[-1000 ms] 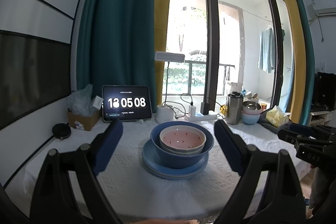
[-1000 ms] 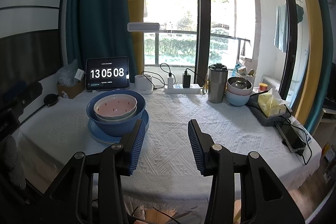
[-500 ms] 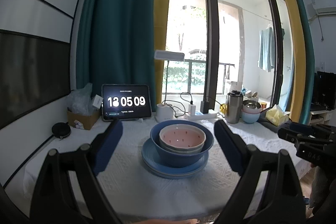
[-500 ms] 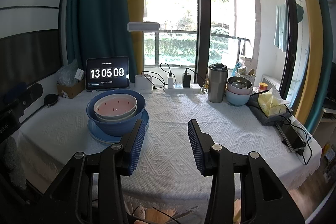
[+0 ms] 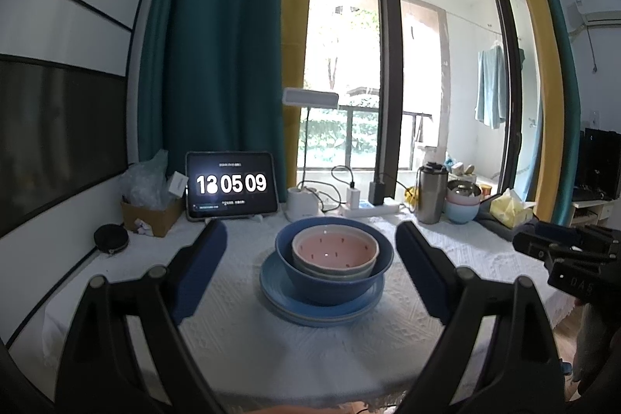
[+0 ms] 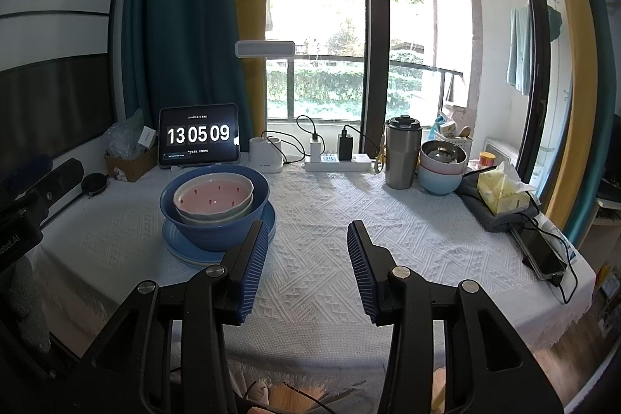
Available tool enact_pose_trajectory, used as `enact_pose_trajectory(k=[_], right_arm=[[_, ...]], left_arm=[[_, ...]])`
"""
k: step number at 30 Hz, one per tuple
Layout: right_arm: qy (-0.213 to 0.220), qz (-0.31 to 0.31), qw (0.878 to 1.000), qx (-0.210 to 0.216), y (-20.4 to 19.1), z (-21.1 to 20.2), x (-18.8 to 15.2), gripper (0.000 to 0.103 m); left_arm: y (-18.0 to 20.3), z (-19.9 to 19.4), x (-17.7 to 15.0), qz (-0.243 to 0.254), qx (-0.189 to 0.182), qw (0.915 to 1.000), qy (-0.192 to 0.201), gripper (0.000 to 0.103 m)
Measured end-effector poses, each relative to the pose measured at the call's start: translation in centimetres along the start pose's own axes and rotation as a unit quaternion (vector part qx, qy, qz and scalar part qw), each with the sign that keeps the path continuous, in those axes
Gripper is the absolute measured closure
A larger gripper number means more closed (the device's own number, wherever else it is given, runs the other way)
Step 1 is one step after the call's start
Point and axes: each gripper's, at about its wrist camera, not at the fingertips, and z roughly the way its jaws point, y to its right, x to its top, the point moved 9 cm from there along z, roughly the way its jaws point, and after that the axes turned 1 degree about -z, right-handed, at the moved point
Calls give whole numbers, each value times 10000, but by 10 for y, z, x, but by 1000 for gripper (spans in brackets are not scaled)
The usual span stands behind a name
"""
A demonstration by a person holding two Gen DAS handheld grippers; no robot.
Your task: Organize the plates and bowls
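Nothing shifted — both grippers' fingers (image 5: 202, 270) (image 6: 254, 258) spread, empty, over white tablecloth (image 6: 318, 220) by window (image 6: 326, 26).

Surface (image 6: 318, 243): covered by a white textured cloth.
Left: blue plate (image 6: 174, 251) with bowls stacked on it.
Back edge: tablet (image 6: 198, 136) showing a clock, cardboard box (image 6: 130, 161), black round case (image 6: 94, 184), white lamp base (image 6: 265, 156), power strip (image 6: 337, 163).
Right: steel tumbler (image 6: 402, 152), stacked bowls (image 6: 440, 167), grey cloth (image 6: 493, 214) under a tissue pack (image 6: 500, 189), phone (image 6: 541, 251).
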Motion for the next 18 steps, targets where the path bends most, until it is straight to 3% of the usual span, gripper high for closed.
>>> enact_pose_trajectory(k=[18], right_arm=[[-16,55,10000,-29,0,2,-1,58]], left_arm=[[4,6,-6,25,-23,9998,-219,13]])
